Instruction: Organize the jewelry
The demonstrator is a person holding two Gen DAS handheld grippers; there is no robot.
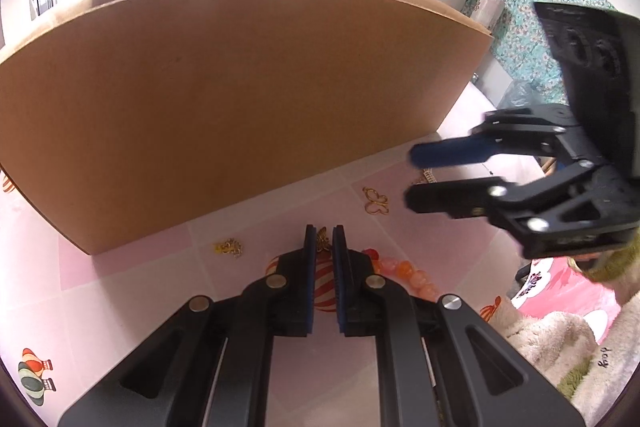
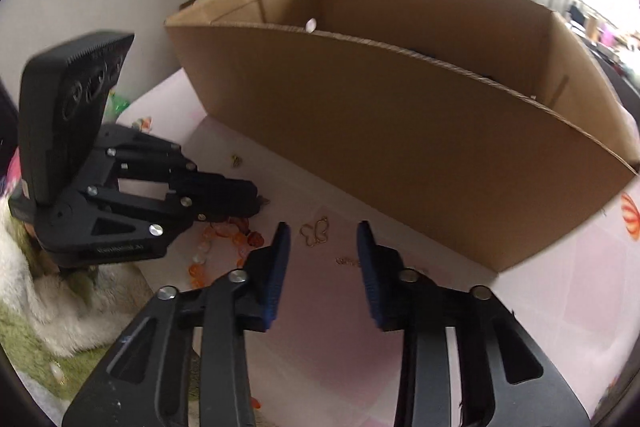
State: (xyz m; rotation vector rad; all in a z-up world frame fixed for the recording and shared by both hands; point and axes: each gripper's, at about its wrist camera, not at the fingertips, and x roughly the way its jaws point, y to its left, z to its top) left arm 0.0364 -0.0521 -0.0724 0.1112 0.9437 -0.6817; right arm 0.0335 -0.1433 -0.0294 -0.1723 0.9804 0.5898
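On the pink tiled desk point(image 2: 328, 347), nearest the cameras:

1. Left claw point(image 1: 323, 241). Jaws nearly together, pinching a small gold charm point(image 1: 322, 242) at the very tips. Tilted down toward the desk, it holds the charm just above the surface; judged ready for carrying to the box.

2. Right claw point(image 2: 323, 259). No frame before this one to compare; in its own view the blue pads stand apart with nothing pressed between them. It points down at the desk, the jaws bracketing a patch of bare surface, with a thin gold chain point(image 2: 350, 261) lying between the tips. Judged to be lining up a pick.

3. Orange bead bracelet point(image 1: 404, 273). Lying loose on the desk at about 2 o'clock from the left claw's tips, partly hidden by its right finger.

4. Gold butterfly outline point(image 1: 375, 201). Flat on the desk, at 1 o'clock from the left claw; in the right wrist view at 11 o'clock, just beyond the right claw's tips. Untouched.

5. Small gold cluster point(image 1: 229, 247). At 9 o'clock from the left claw, near the box's foot.

6. Cardboard box point(image 2: 400, 131). Open-topped, standing at 12 o'clock behind all pieces; judged the destination. Contents mostly hidden by its near wall.

7. Fluffy green-and-white mat point(image 2: 48, 307), at the desk's near left edge in the right wrist view.
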